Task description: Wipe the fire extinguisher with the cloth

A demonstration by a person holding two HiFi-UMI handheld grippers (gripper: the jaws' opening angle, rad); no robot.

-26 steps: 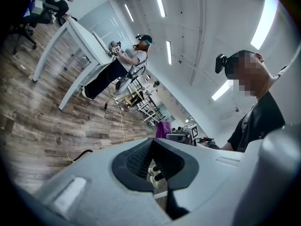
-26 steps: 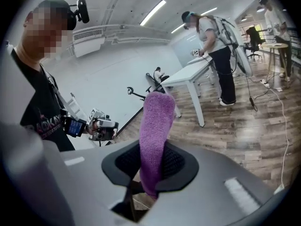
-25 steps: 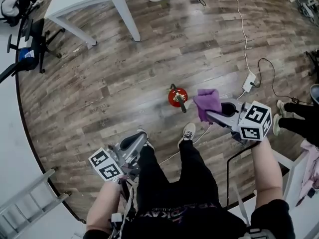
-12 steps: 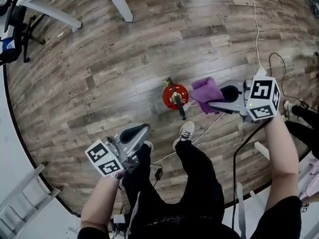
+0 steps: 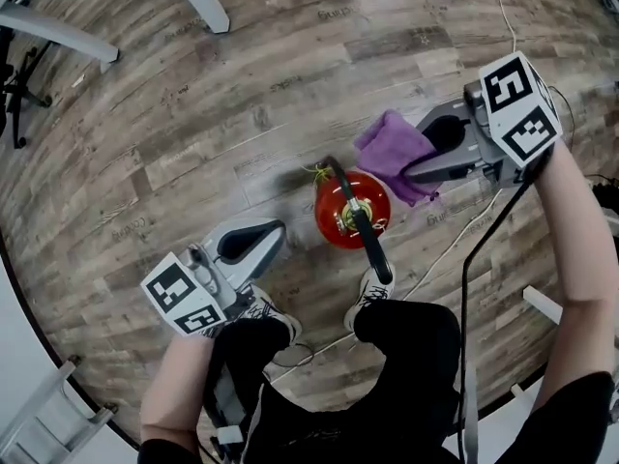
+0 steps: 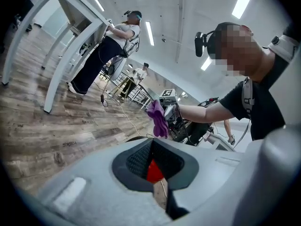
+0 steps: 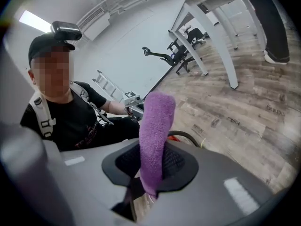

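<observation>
R gripper (image 5: 411, 174) jaws pinch cloth (image 5: 392, 153); L gripper (image 5: 276, 232) jaws pressed together, empty. Extinguisher (image 5: 351, 211) stands mid-floor (image 5: 193, 114) btwn them. Best: lay cloth flat on red shell, steady w/ L.

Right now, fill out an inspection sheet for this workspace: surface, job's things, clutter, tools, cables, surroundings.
Surface: wood-plank floor.
Job's things: red fire extinguisher standing upright on the floor; purple cloth beside its top, contact unclear.
Clutter: nothing seen.
Tools: right tool shut on the cloth; left tool shut, empty, left of the extinguisher.
Cables: thin white cable on the floor near the extinguisher; black cable running down from the right tool.
Surroundings: white table legs; ladder; another person standing at a table.
</observation>
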